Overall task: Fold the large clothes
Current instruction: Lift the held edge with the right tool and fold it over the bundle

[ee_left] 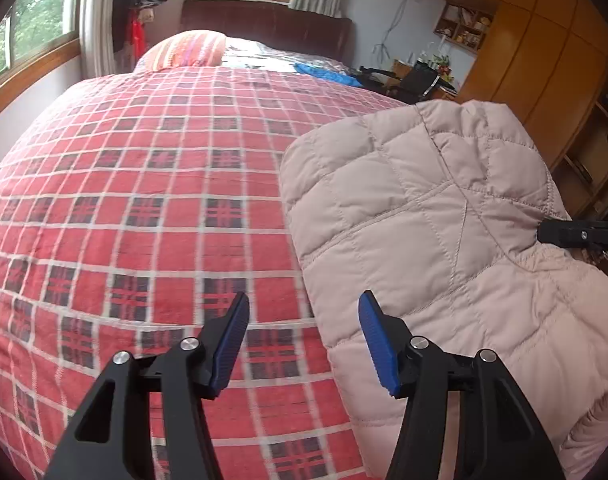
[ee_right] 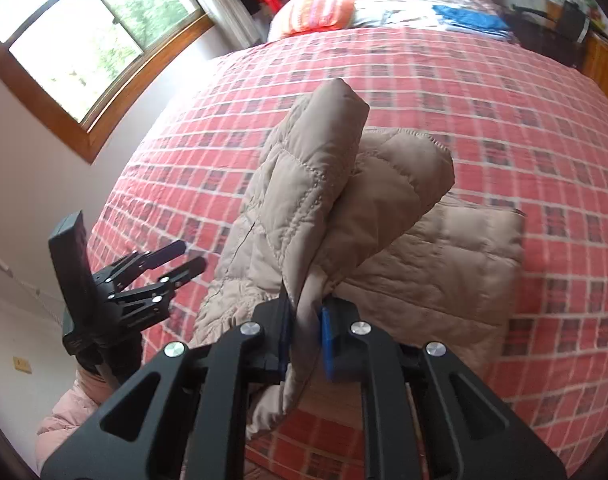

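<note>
Over the red plaid bedspread (ee_left: 143,200), left wrist view: the left gripper (ee_left: 304,340) hangs wide open and empty, beside the quilted beige jacket (ee_left: 424,208) on the bed. Right wrist view: the right gripper (ee_right: 306,336) is clamped on a lifted jacket fold.

Your jacket (ee_left: 416,216) lies on the near right part of the bed (ee_left: 143,200), one fold lifted off it in your right tongs (ee_right: 306,330). Your left tongs (ee_left: 304,340) hang over the bed just left of it. A pillow (ee_left: 183,50) sits at the far end.
</note>
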Tool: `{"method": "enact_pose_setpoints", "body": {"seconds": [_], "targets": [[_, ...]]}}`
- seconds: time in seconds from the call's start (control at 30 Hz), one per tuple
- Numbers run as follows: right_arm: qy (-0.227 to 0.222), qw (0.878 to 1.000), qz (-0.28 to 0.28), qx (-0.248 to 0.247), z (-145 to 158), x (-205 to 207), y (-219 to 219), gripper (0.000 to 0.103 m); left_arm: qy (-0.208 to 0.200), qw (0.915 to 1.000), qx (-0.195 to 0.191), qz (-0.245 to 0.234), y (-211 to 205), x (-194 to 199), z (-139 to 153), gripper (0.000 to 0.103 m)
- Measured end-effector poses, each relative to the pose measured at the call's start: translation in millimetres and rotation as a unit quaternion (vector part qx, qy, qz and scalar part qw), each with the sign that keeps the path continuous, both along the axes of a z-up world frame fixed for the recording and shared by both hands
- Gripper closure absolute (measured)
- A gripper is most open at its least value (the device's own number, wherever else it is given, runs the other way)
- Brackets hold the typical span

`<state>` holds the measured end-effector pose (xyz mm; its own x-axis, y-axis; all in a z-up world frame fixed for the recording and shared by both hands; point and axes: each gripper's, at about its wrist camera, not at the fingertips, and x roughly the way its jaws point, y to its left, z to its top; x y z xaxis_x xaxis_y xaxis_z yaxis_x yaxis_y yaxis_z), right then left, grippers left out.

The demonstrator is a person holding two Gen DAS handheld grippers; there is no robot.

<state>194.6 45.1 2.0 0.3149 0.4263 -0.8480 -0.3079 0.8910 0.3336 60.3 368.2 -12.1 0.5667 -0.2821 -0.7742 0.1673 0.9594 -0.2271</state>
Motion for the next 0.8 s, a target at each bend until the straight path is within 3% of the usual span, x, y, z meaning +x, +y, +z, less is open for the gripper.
{"method": "enact_pose_setpoints", "body": {"seconds": [0.2,0.33,0.43,0.57,0.63,0.73,0.77,0.8], "targets": [[0.032,0.998,-0.055,-0.004,-34.1,0.1,-59.4,0.091,0.017,0.9990,-0.005,-0.041,-42.9,4.8,-10.0,0.046],[0.069,0.994,-0.077,-0.018,-80.2,6.6,-84.3,0.091,0.047,0.9970,-0.020,-0.058,-63.0,12.5,-26.3,0.045],[0.092,0.993,-0.077,-0.020,-112.7,8.5,-89.2,0.090,0.062,0.9958,-0.037,-0.057,-64.5,16.1,-32.2,0.037],[0.091,0.993,-0.073,0.006,-116.8,7.7,-95.1,0.090,0.083,0.9921,-0.078,-0.052,-50.0,14.2,-35.1,0.032],[0.088,0.994,-0.070,0.007,-115.0,6.8,-97.3,0.090,0.102,0.9876,-0.105,-0.057,-45.0,16.2,-41.8,0.029],[0.081,0.994,-0.068,0.000,-111.4,6.5,-99.2,0.090,0.149,0.9684,-0.183,-0.080,-44.4,29.7,-59.4,0.030],[0.079,0.995,-0.068,-0.001,-109.4,6.8,-101.6,0.090,0.165,0.9609,-0.204,-0.090,-47.1,32.6,-64.8,0.036],[0.076,0.995,-0.069,-0.001,-107.8,6.2,-102.2,0.090,0.166,0.9612,-0.203,-0.085,-49.3,34.0,-65.9,0.041]]}}
